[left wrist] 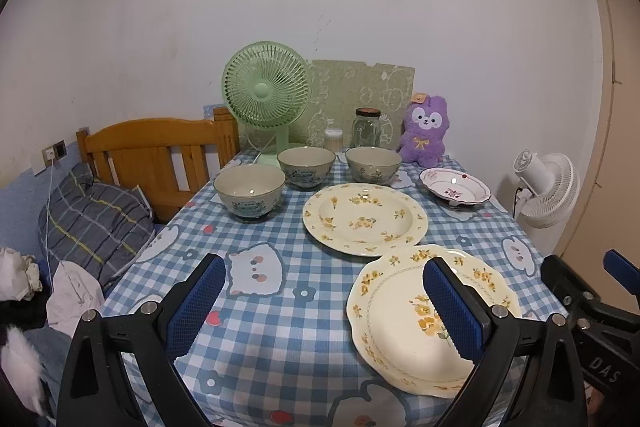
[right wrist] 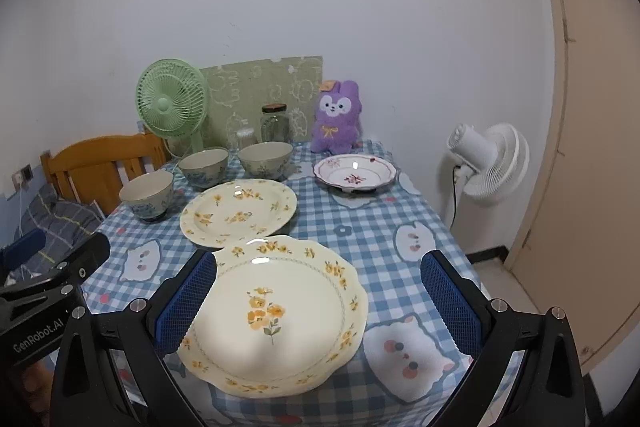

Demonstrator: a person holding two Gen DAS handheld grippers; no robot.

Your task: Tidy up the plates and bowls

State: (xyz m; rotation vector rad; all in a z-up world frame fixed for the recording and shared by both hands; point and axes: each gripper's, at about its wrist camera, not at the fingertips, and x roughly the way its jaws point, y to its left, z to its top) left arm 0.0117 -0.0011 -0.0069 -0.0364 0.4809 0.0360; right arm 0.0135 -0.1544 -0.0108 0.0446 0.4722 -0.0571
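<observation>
On the blue checked tablecloth [left wrist: 280, 307] lies a scalloped cream plate [left wrist: 396, 327] [right wrist: 276, 311] with yellow flowers, nearest the front edge. Behind it sits a round floral plate [left wrist: 364, 217] [right wrist: 239, 211], and a small pink-patterned dish [left wrist: 454, 185] [right wrist: 354, 171] lies at the back right. Three cream bowls [left wrist: 250, 189] [left wrist: 306, 163] [left wrist: 373, 163] stand upright in an arc at the back left. My left gripper [left wrist: 324, 263] hangs open over the cloth, left of the scalloped plate. My right gripper [right wrist: 320, 259] is open above that plate, touching nothing.
Along the wall stand a green fan [left wrist: 266, 87], a glass jar [left wrist: 366, 129], a small toothpick holder [left wrist: 333, 139], a green board [left wrist: 360, 95] and a purple plush [left wrist: 424, 131]. A wooden bed frame [left wrist: 156, 151] and pillow are left of the table; a white fan [right wrist: 492, 163] stands right.
</observation>
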